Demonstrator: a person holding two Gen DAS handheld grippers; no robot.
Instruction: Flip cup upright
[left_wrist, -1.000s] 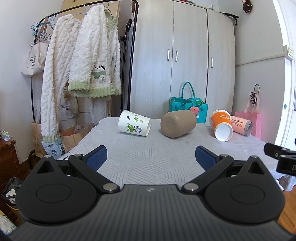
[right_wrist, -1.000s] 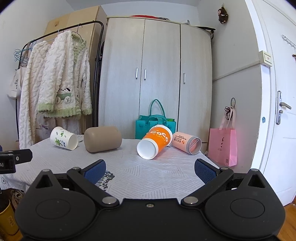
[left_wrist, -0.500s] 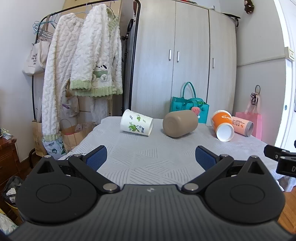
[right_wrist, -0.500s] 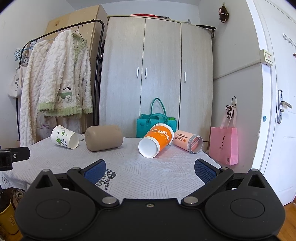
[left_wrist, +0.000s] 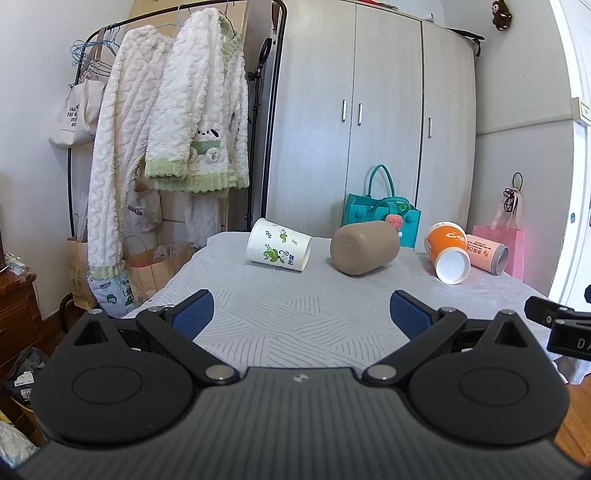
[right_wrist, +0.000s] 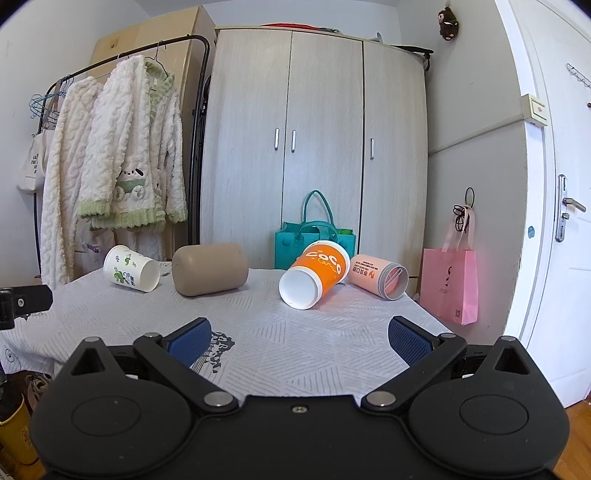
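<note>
Several cups lie on their sides at the far end of a table with a grey patterned cloth (left_wrist: 303, 325). From left to right: a white cup with green leaves (left_wrist: 279, 250) (right_wrist: 131, 268), a tan cup (left_wrist: 365, 247) (right_wrist: 209, 268), an orange cup (left_wrist: 447, 252) (right_wrist: 316, 274) with its mouth towards me, and a pink cup (left_wrist: 487, 254) (right_wrist: 378, 276). My left gripper (left_wrist: 301, 314) is open and empty above the near table edge. My right gripper (right_wrist: 299, 341) is open and empty, short of the orange cup.
A wardrobe (right_wrist: 314, 147) stands behind the table. A clothes rack with white fleece robes (left_wrist: 166, 129) is at the left. A teal bag (right_wrist: 314, 240) and a pink bag (right_wrist: 450, 284) sit behind and right of the table. A door (right_wrist: 561, 206) is at the right.
Both grippers have drifted slightly forward towards the cups, which look a little larger. The jaws stay open. No cup has moved.
</note>
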